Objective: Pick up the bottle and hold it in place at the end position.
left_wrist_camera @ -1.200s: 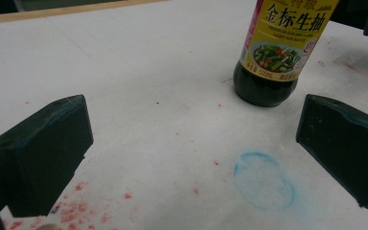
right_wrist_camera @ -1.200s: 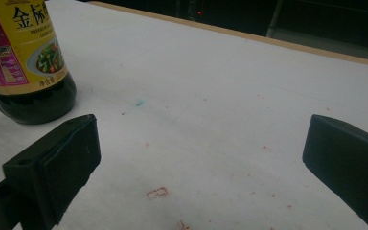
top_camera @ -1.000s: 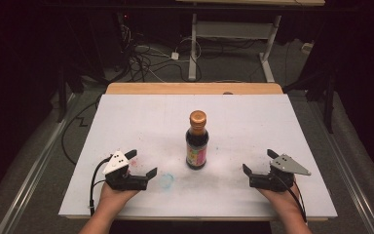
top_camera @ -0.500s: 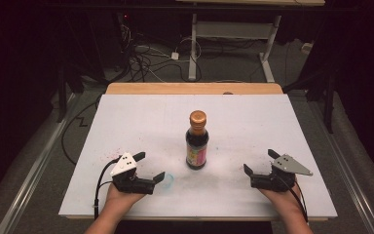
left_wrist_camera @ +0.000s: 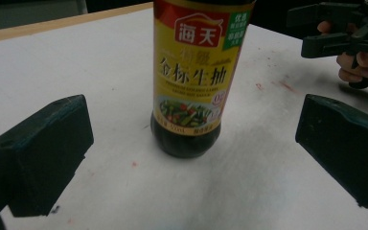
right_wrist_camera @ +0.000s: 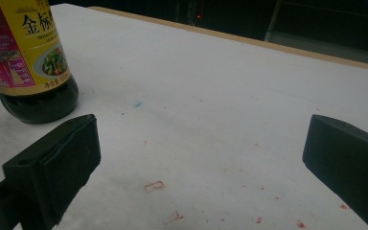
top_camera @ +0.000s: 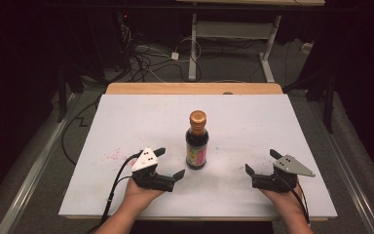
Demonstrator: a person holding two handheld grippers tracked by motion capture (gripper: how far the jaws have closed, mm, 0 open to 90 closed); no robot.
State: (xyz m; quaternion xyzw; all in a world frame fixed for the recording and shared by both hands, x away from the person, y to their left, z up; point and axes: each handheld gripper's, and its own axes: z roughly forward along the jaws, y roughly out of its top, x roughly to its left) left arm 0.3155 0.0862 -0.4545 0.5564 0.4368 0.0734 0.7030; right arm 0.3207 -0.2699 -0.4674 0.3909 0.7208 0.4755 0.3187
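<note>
Jaws spread wide on both grippers, with nothing between either pair. In the high view, the left gripper (top_camera: 167,162) has slid forward and inward over the last second, from the near-left part of the white-covered table (top_camera: 282,117) to a spot just beside the dark glass sauce bottle with the orange cap and yellow label (top_camera: 197,141); it is near the bottle's base but not touching. The right gripper (top_camera: 262,164) sits where it was, well apart from the bottle, near the front right edge. The bottle stands upright at the table's middle, unmoved. I judge this as the approach to a left-side grasp, with closing on the bottle not yet begun.

In the left gripper view, the sauce bottle (left_wrist_camera: 191,81) stands straight ahead, framed by the 2 black jaws, so the line-up looks good. The other hand's gripper (left_wrist_camera: 333,31) shows at upper right.

In the right gripper view, the bottle (right_wrist_camera: 31,62) is off to the upper left, outside the gap.

Count: 1 bottle, 2 grippers, 1 table.
</note>
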